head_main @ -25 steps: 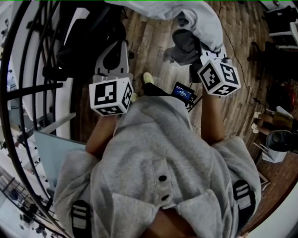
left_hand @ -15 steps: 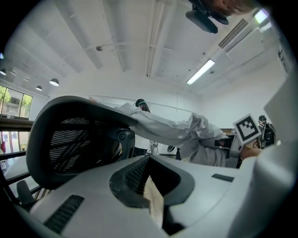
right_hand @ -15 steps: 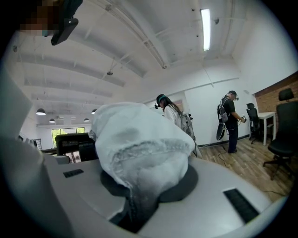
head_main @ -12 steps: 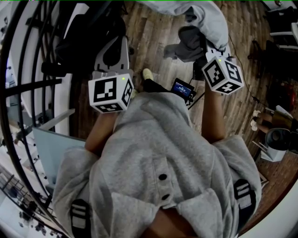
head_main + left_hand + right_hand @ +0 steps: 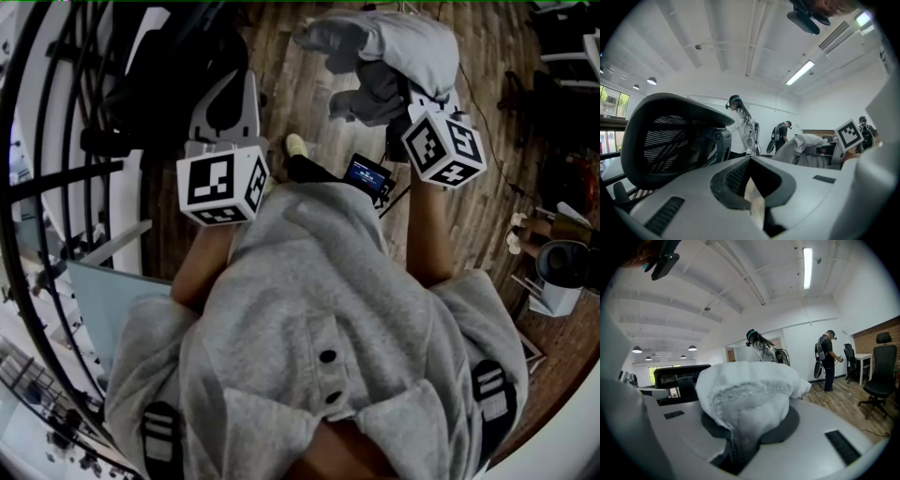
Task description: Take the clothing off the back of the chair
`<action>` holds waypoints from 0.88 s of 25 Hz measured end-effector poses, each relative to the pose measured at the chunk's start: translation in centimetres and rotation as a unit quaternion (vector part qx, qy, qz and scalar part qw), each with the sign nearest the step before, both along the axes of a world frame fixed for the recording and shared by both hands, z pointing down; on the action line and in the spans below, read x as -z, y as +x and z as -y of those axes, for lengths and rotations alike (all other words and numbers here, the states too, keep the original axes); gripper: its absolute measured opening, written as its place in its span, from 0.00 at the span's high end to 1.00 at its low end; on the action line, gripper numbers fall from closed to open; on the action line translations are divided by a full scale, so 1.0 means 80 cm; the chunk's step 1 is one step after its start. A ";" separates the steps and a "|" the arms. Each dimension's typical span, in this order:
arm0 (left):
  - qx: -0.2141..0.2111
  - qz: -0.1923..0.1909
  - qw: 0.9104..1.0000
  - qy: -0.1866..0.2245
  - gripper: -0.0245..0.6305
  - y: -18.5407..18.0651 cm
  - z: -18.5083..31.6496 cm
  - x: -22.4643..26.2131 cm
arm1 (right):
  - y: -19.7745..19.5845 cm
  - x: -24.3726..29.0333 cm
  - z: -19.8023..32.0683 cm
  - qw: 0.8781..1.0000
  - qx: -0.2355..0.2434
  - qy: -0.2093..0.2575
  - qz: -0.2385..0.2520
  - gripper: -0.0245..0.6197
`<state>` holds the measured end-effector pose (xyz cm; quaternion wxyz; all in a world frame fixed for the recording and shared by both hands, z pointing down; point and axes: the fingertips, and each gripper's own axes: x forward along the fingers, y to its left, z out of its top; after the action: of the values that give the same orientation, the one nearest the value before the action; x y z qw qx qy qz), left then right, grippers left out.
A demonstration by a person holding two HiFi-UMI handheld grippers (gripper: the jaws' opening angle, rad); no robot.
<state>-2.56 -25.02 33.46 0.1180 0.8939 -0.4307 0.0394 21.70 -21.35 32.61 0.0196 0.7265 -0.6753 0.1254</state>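
Grey clothing [image 5: 403, 42] bunches at upper right, right gripper [image 5: 740, 446] clamped on it; lift high, pinch firm.

Since earlier: clothing [image 5: 412, 42] drawn in, bunched at right hand-held gripper [image 5: 740, 446].

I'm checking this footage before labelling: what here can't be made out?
Head and right gripper views: garment type, because it is bunched up.
Head view: right gripper pinch point, behind its cube and the garment.
Left gripper view: chair seat, behind left gripper.
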 end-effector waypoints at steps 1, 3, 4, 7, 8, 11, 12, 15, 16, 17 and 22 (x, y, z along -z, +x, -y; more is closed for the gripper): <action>0.001 0.000 1.000 0.000 0.95 -0.002 0.000 0.000 | -0.003 -0.004 0.000 1.000 0.000 -0.005 -0.001 0.80; 0.002 0.000 1.000 -0.001 0.95 -0.006 0.000 -0.002 | -0.007 -0.011 -0.002 1.000 0.000 -0.012 0.000 0.80; 0.003 0.001 1.000 -0.002 0.95 -0.008 -0.001 -0.003 | -0.008 -0.013 -0.003 1.000 0.001 -0.013 0.002 0.80; 0.006 0.001 1.000 -0.003 0.95 -0.013 -0.005 -0.005 | -0.016 -0.013 -0.005 1.000 0.008 -0.011 0.010 0.80; 0.007 0.001 1.000 -0.003 0.95 -0.015 -0.007 -0.005 | -0.019 -0.013 -0.007 1.000 0.011 -0.011 0.012 0.80; 0.011 0.000 1.000 -0.004 0.95 -0.026 -0.013 -0.005 | -0.036 -0.015 -0.011 1.000 0.020 -0.010 0.016 0.80; 0.013 0.000 1.000 -0.004 0.95 -0.031 -0.015 -0.005 | -0.042 -0.015 -0.011 0.999 0.024 -0.009 0.019 0.80; 0.016 0.002 1.000 0.002 0.95 -0.044 -0.019 -0.005 | -0.060 -0.013 -0.011 0.999 0.040 -0.001 0.036 0.80; 0.017 0.003 1.000 0.004 0.95 -0.048 -0.021 -0.005 | -0.067 -0.011 -0.010 0.998 0.046 0.003 0.040 0.80; 0.018 0.002 1.000 0.006 0.95 -0.054 -0.023 -0.006 | -0.074 -0.009 -0.010 0.998 0.050 0.006 0.041 0.80; 0.028 -0.005 1.000 0.007 0.95 -0.080 -0.043 -0.012 | -0.108 -0.009 -0.024 0.997 0.068 0.007 0.031 0.80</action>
<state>-8.93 -21.58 34.39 0.1146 0.8826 -0.4551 0.0289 13.09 -19.42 33.32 0.0021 0.6751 -0.7241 0.1411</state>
